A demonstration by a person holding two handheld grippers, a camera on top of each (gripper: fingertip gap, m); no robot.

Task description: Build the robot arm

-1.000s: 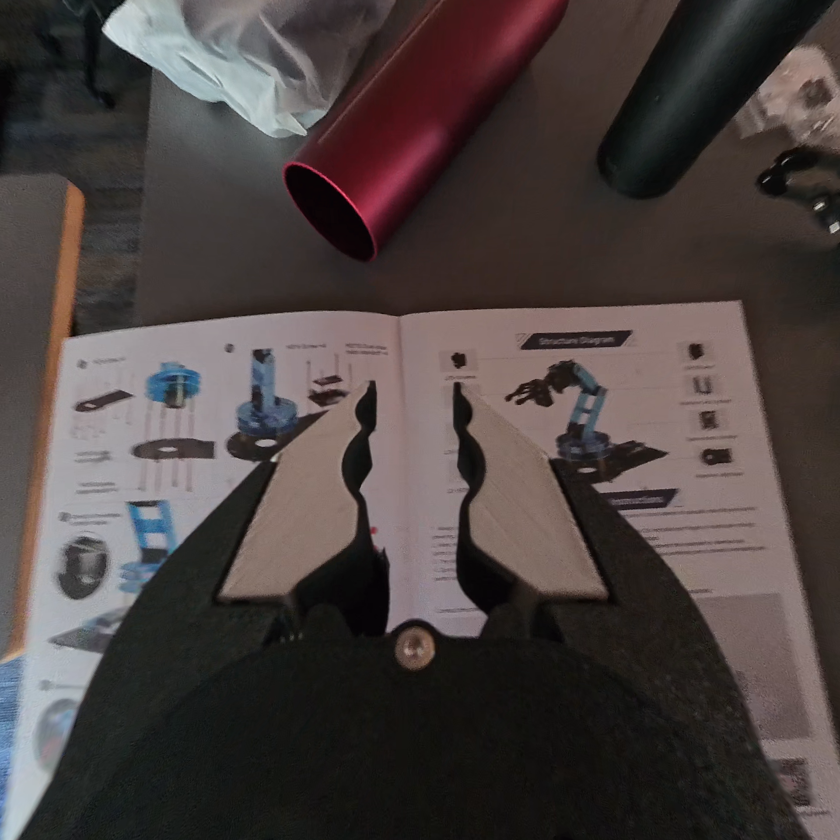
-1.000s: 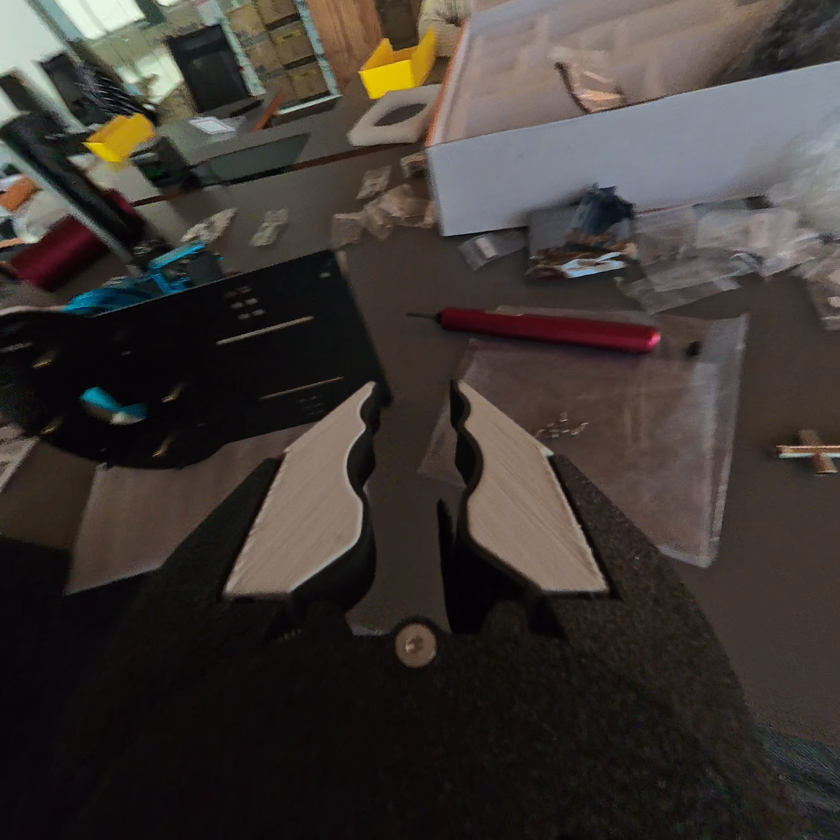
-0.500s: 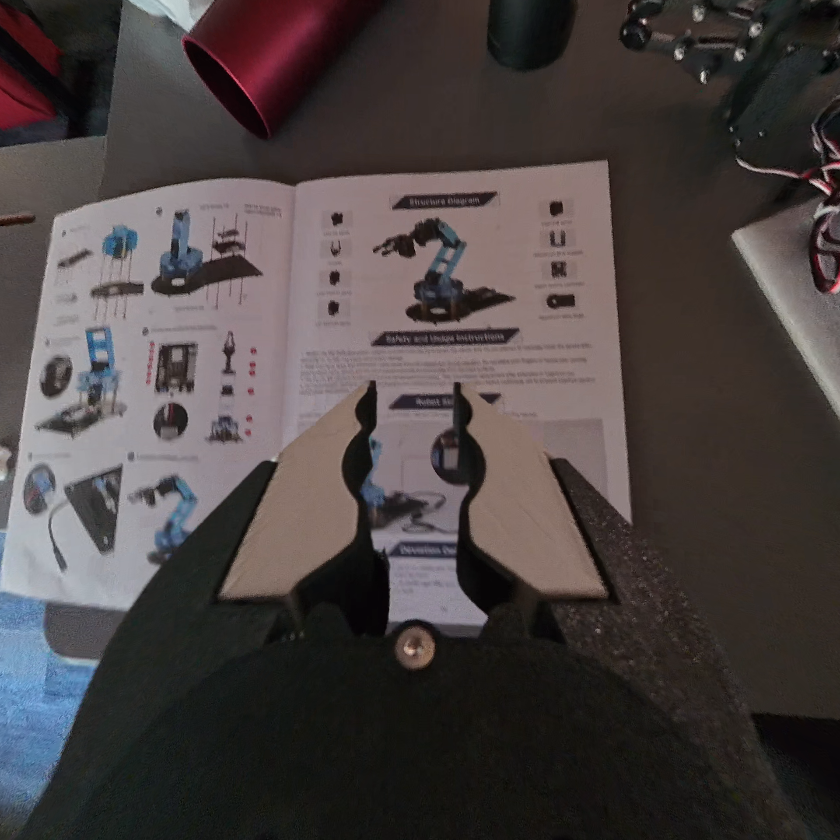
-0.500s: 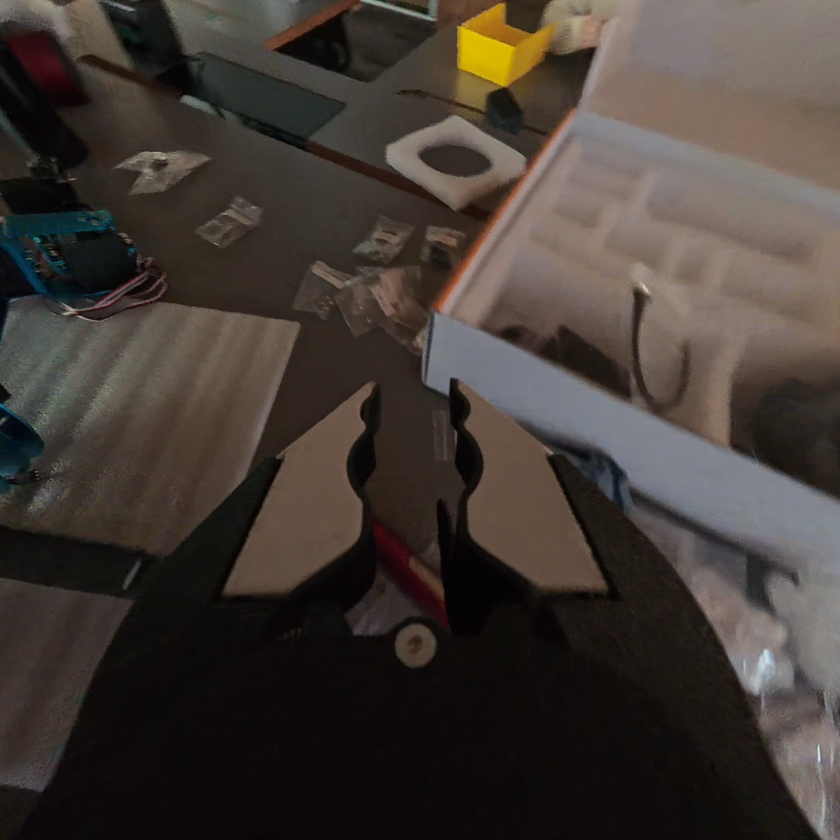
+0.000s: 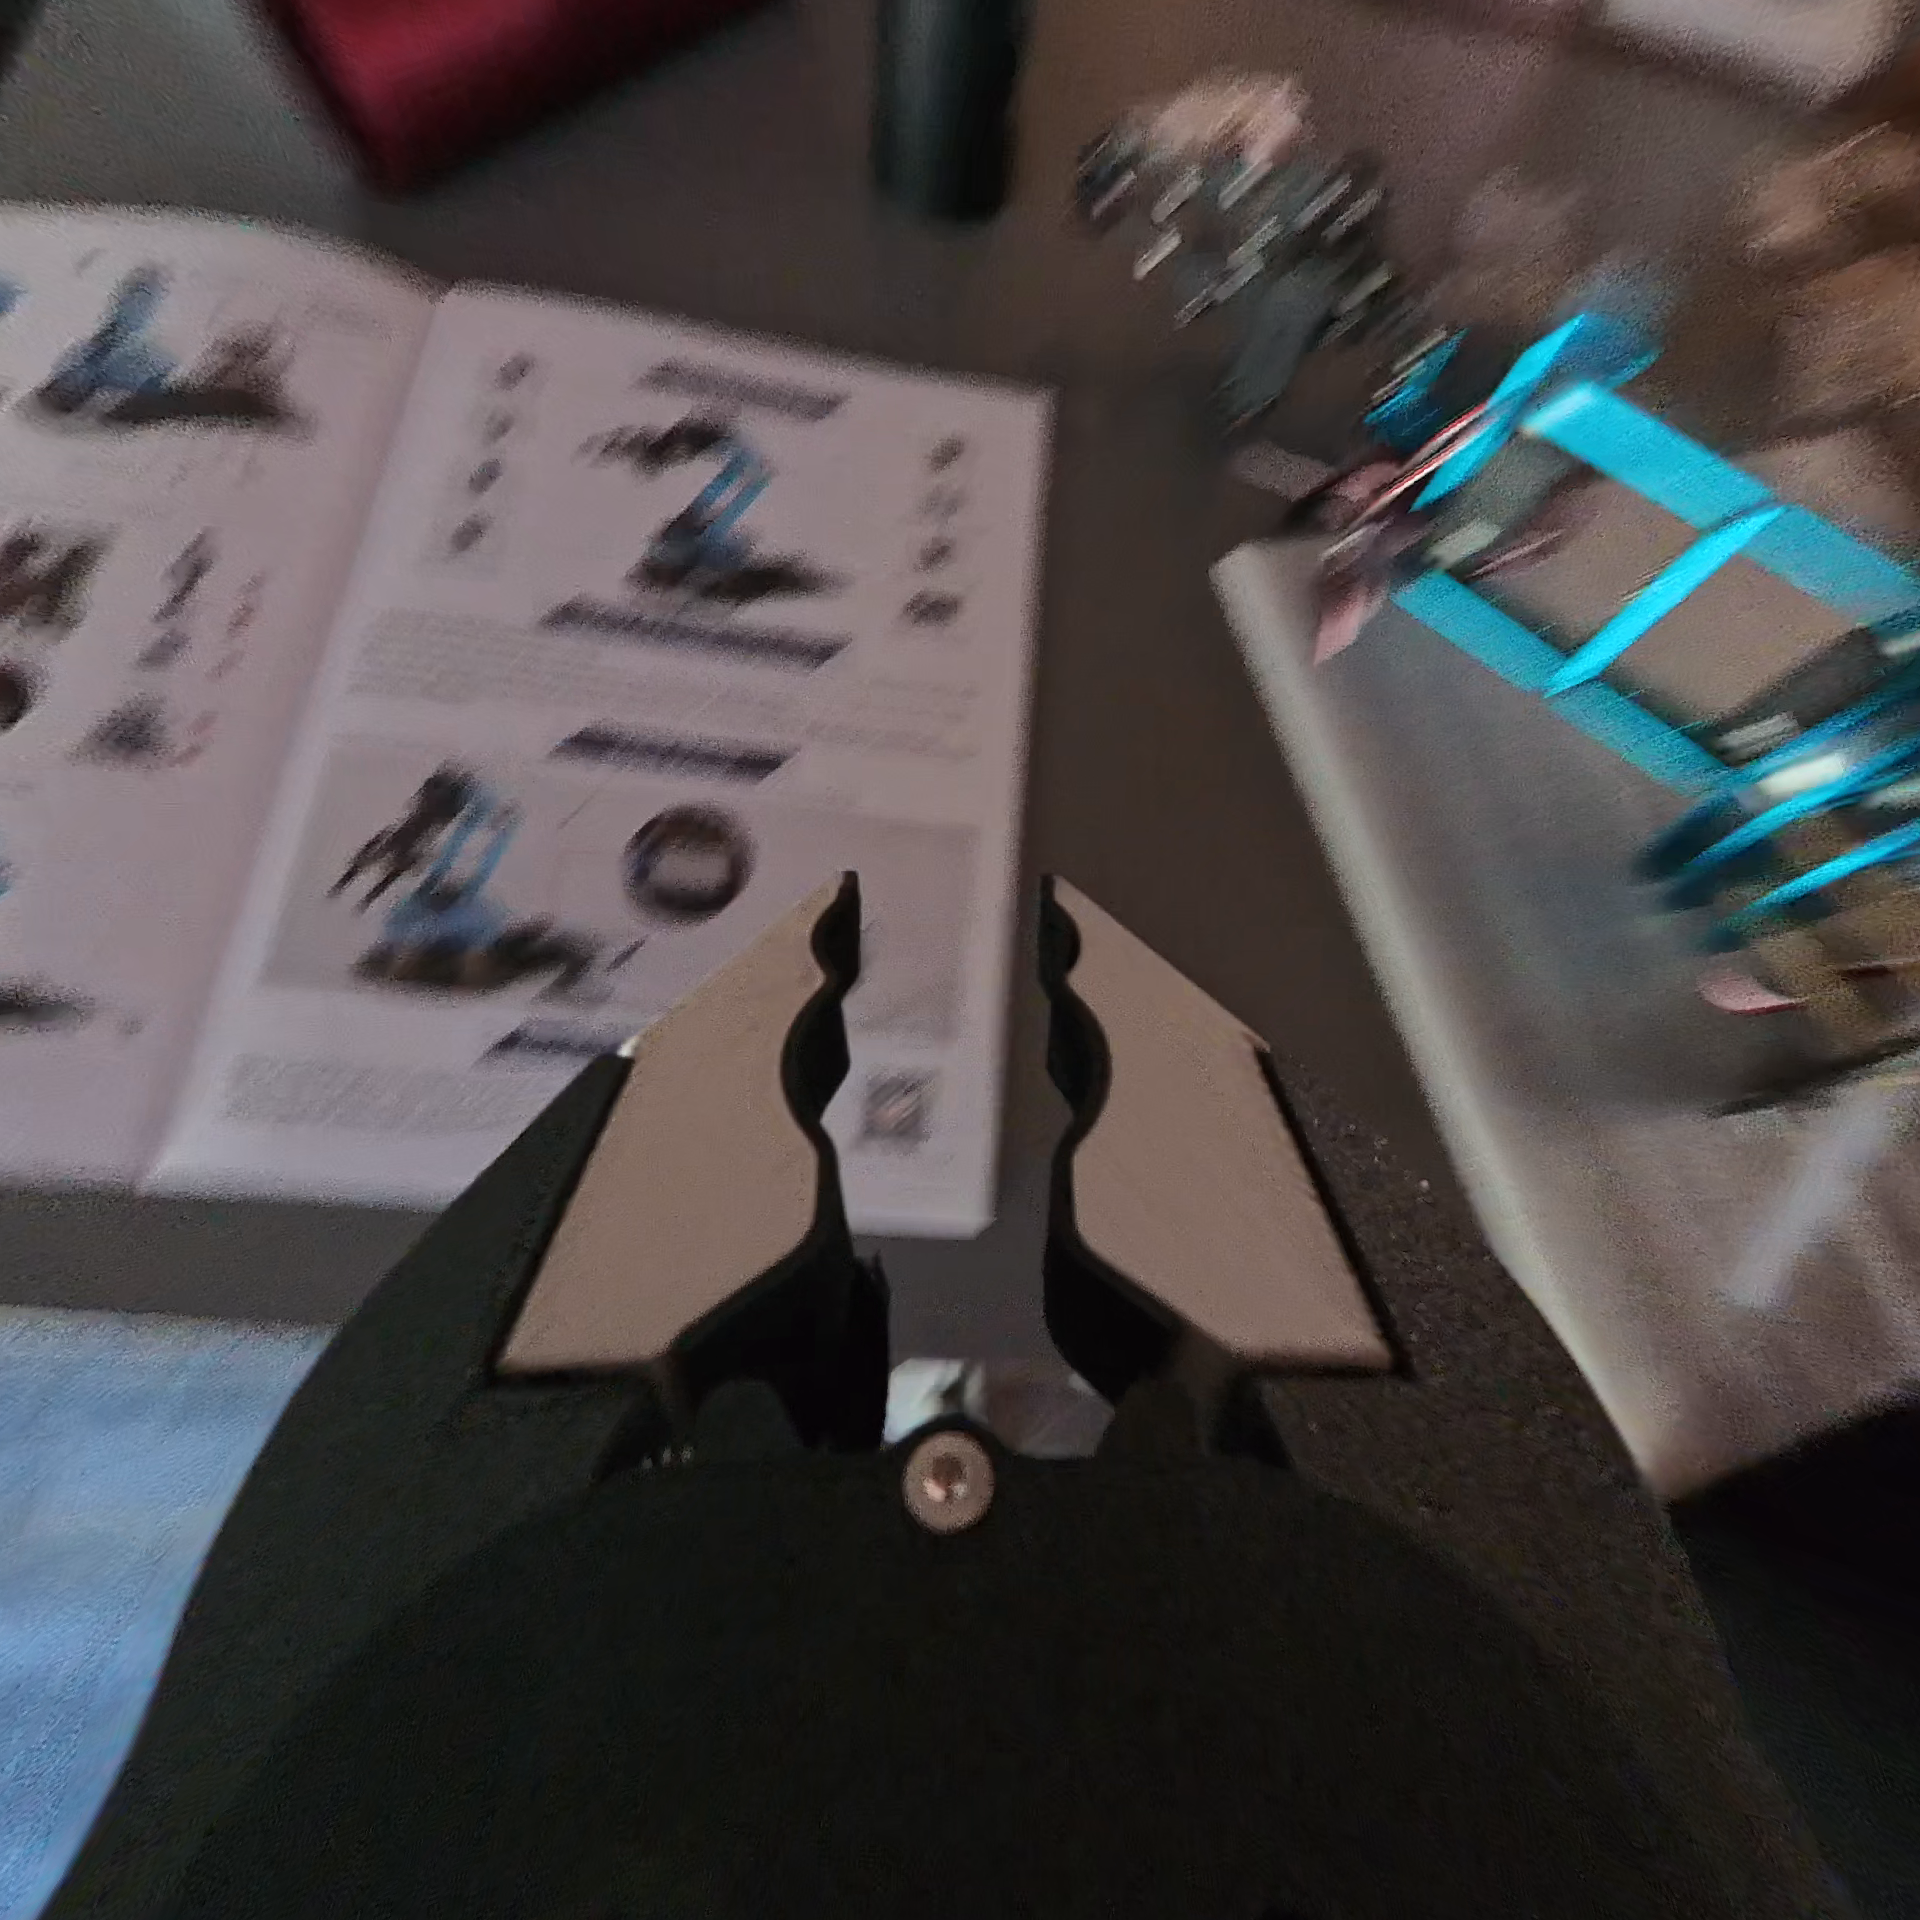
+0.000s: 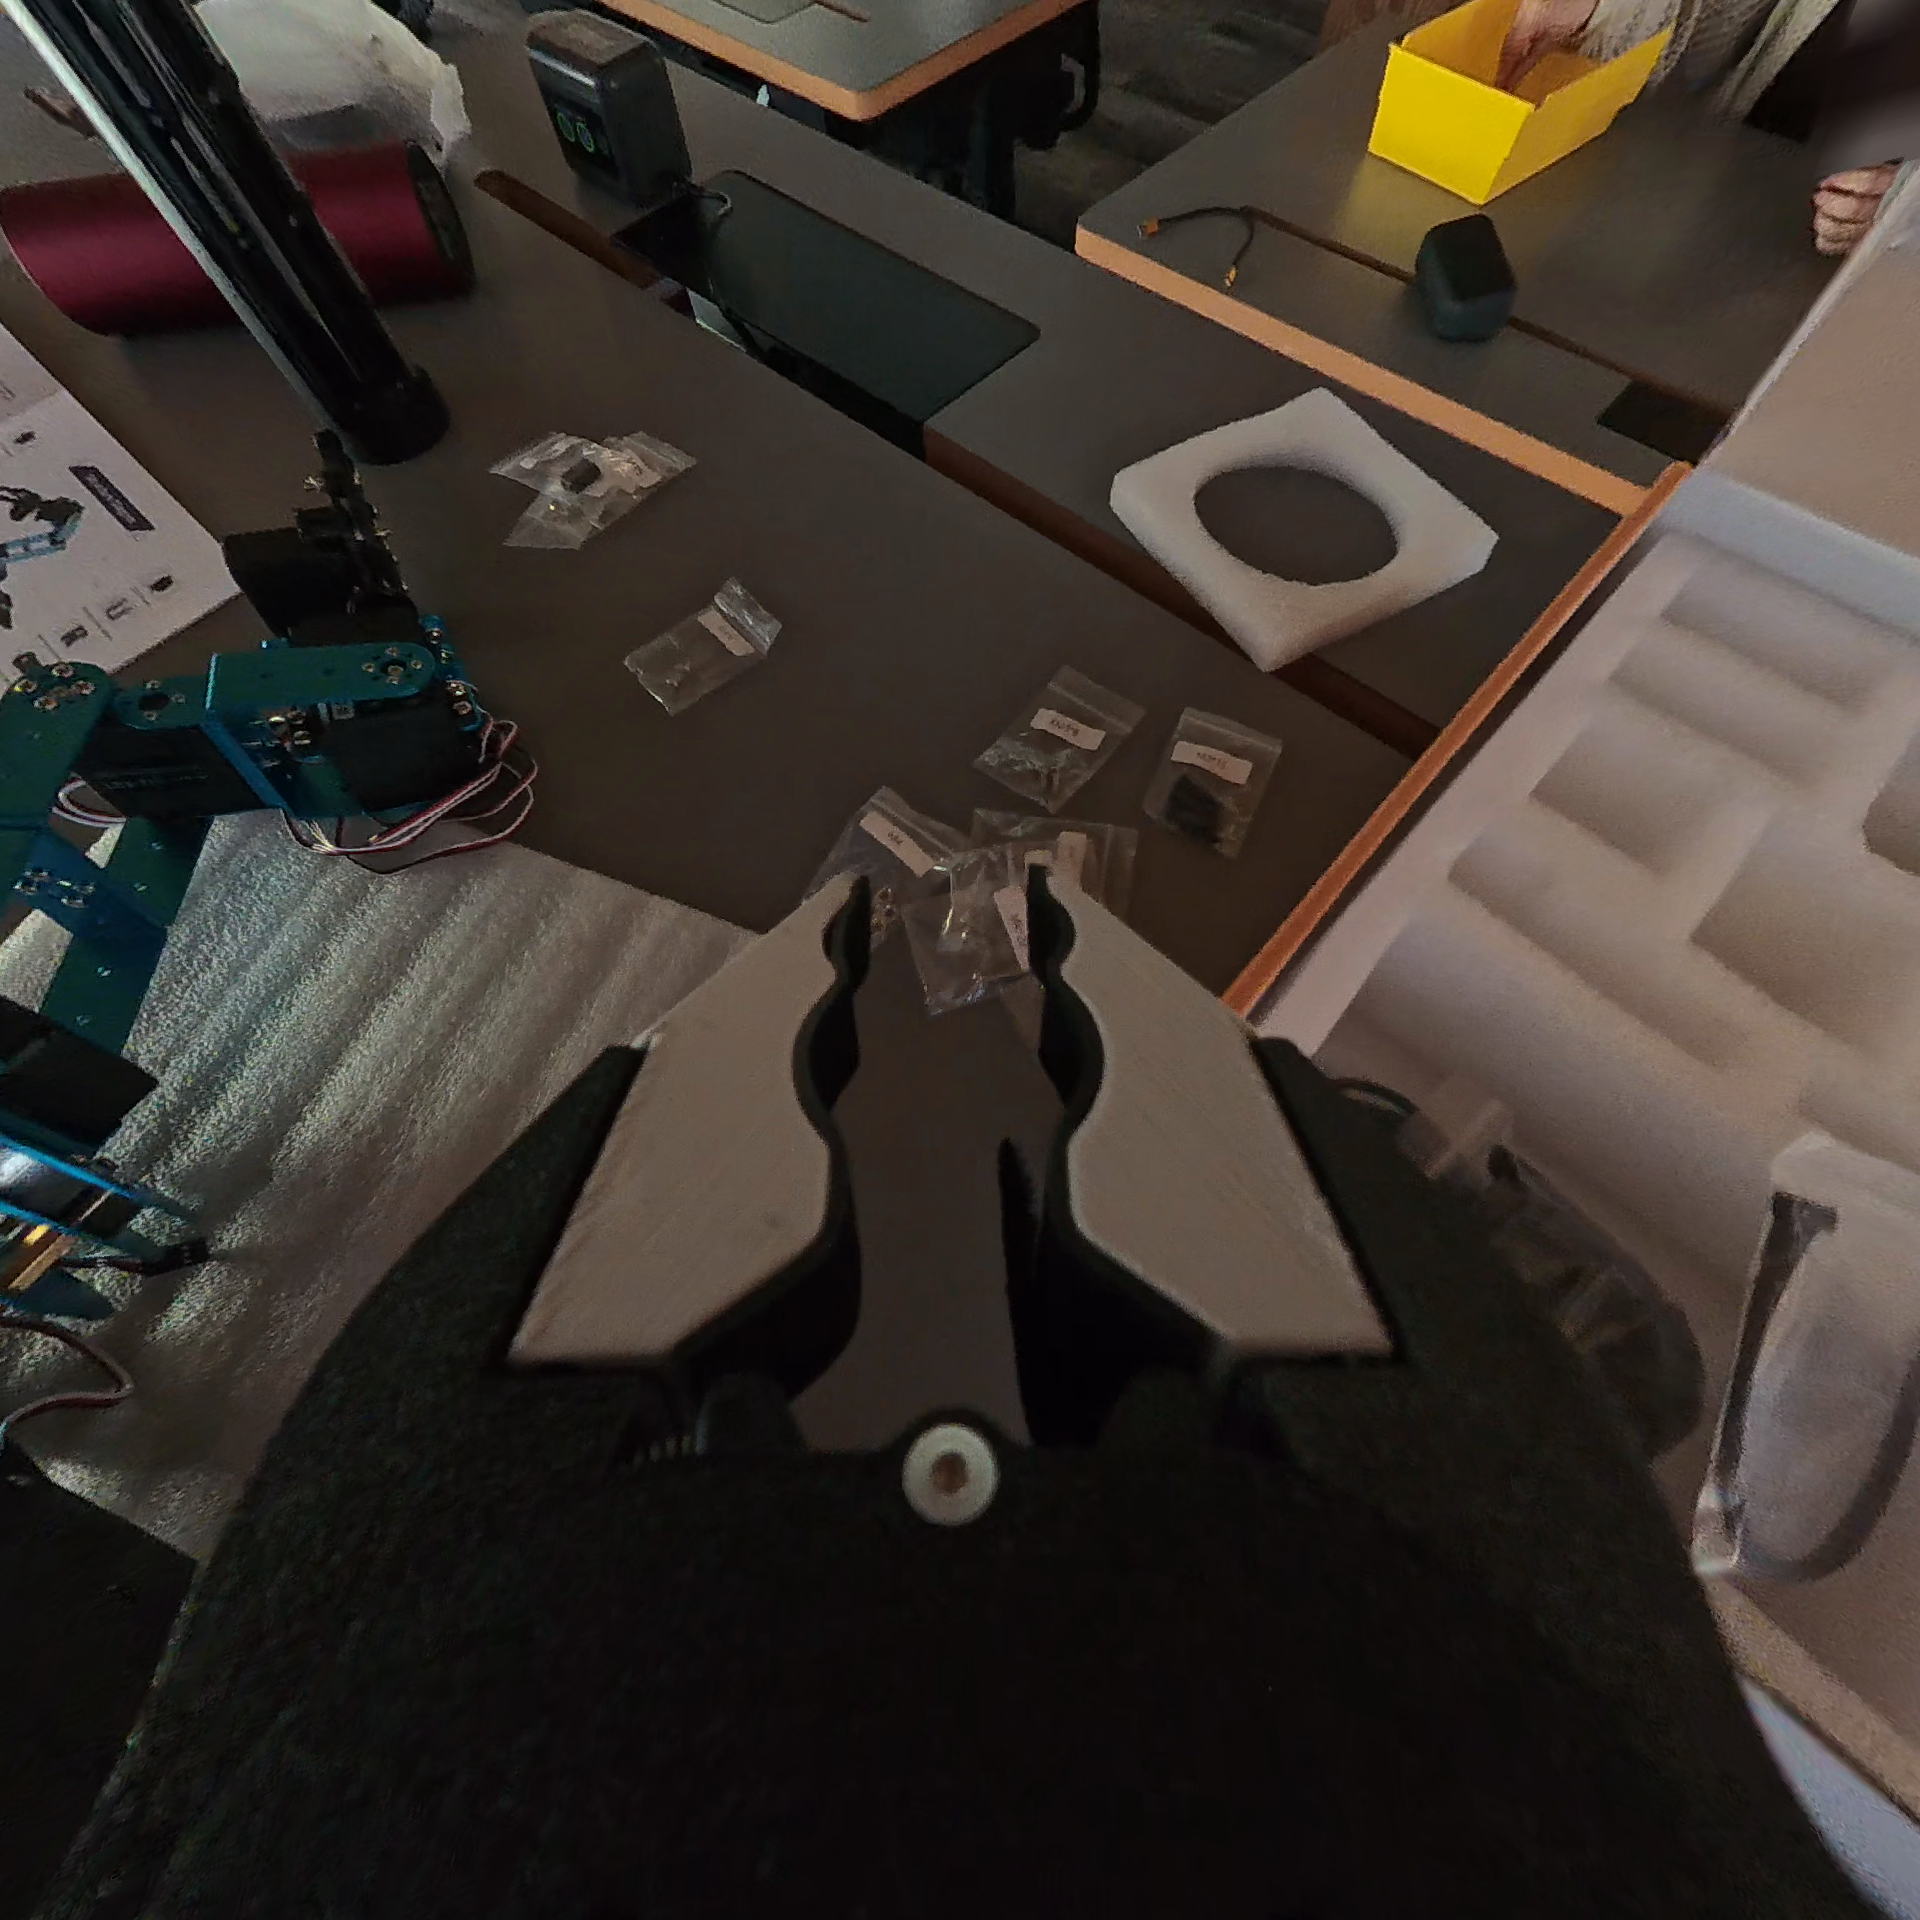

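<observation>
My left gripper point(image 5: 948, 894) is open and empty, held above the right page of an open instruction booklet point(image 5: 623, 748) on the dark table. A blue toy robot arm point(image 5: 1642, 582) lies blurred to its right on a silver foam sheet point(image 5: 1455, 935). My right gripper point(image 6: 945, 894) is open and empty, held above a cluster of small clear parts bags point(image 6: 966, 914). The blue robot arm point(image 6: 260, 727) shows at the left of the right wrist view, with red and white wires point(image 6: 457, 821) trailing from it.
A red tube point(image 5: 468, 73) and a black tube point(image 5: 940, 104) lie beyond the booklet. In the right wrist view a white foam ring point(image 6: 1299, 530) and more bags point(image 6: 707, 644) lie ahead. An open white box with foam insert point(image 6: 1662, 831) stands at the right. A yellow bin point(image 6: 1496, 104) sits far back. My hands' fingertips stand some 50 centimeters from each other.
The left gripper has swung right and pulled back, bringing the blue robot arm into view. The right gripper has risen and turned from the red screwdriver toward the parts bags and box. Both stay open.
</observation>
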